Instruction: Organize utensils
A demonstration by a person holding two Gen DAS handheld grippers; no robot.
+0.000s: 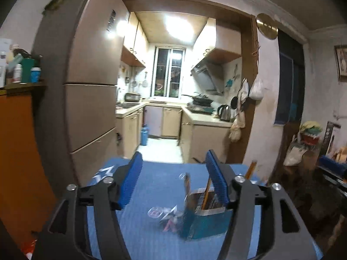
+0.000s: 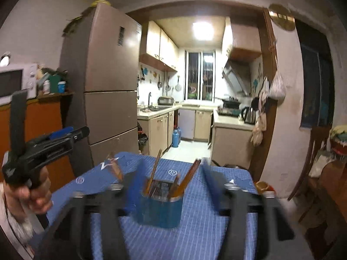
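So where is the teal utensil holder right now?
The teal utensil holder stands on the blue table mat, centred between the right gripper's open jaws; in the left wrist view it sits right of crumpled clear wrappers.

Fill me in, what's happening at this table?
A person is sorting utensils with two tools. Wooden chopsticks already stand in a teal holder on the blue mat. Both the left hand-held gripper and the right hand-held gripper are open and empty. Clear wrappers lie beside the holder.

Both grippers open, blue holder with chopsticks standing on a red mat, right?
Not quite: the mat is blue, not red, as the right wrist view shows. The rest holds: the left gripper and right gripper are open, and the blue holder with chopsticks stands on it.
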